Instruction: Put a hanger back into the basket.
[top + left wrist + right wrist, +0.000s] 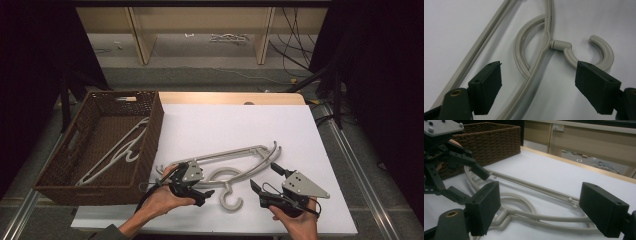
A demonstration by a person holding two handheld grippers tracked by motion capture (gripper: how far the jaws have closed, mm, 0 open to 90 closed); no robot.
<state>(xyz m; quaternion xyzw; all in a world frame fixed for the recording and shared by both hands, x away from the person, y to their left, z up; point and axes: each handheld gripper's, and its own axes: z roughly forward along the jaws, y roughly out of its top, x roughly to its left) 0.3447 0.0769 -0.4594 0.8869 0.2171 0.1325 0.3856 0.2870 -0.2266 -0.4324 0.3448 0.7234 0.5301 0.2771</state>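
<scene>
Left gripper (192, 184), jaws spread, hovers over grey hanger (227, 167) right of wicker basket (150, 130); one hanger (117, 152) already binned. Left gripper view: jaws straddle hanger neck (554, 44), ungrasped. Right gripper view: right gripper (541, 207) spread, hanger (544, 218) between.

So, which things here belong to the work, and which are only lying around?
Part of the work:
- grey hanger on the table
- left claw, open above it
- right claw, open

Lying around:
- hanger in the basket
- brown basket
- cables on the floor

Hanger (534, 60) ends cut off by frame edges in left gripper view — basket (491, 141) only partly in frame.
</scene>
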